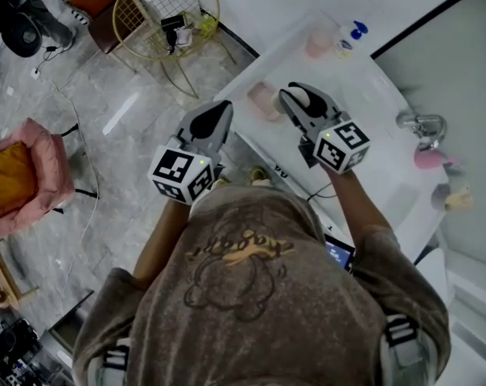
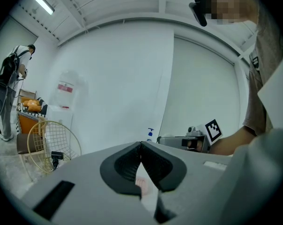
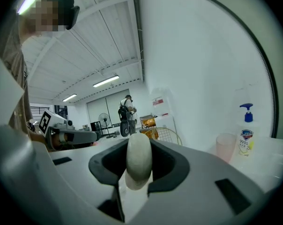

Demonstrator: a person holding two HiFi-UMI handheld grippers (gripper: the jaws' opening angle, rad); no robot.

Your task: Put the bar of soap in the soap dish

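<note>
Left gripper (image 2: 140, 148): jaws pressed together, nothing in them. Right gripper (image 3: 139, 145): clamped on the bar of soap (image 3: 138, 165), held on edge above the white counter (image 1: 380, 87). The soap looks light and rigid, likely slick. Grip its flat faces with moderate squeeze. Its lower end is hidden by the jaws. Soap dish unclear: could be the pink object (image 1: 263, 101) at the counter edge or the pink piece (image 1: 426, 158) by the faucet (image 1: 420, 124).

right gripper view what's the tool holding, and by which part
The right tool grips an off-white oval bar of soap on edge, its jaws pressing the two broad faces.
</note>
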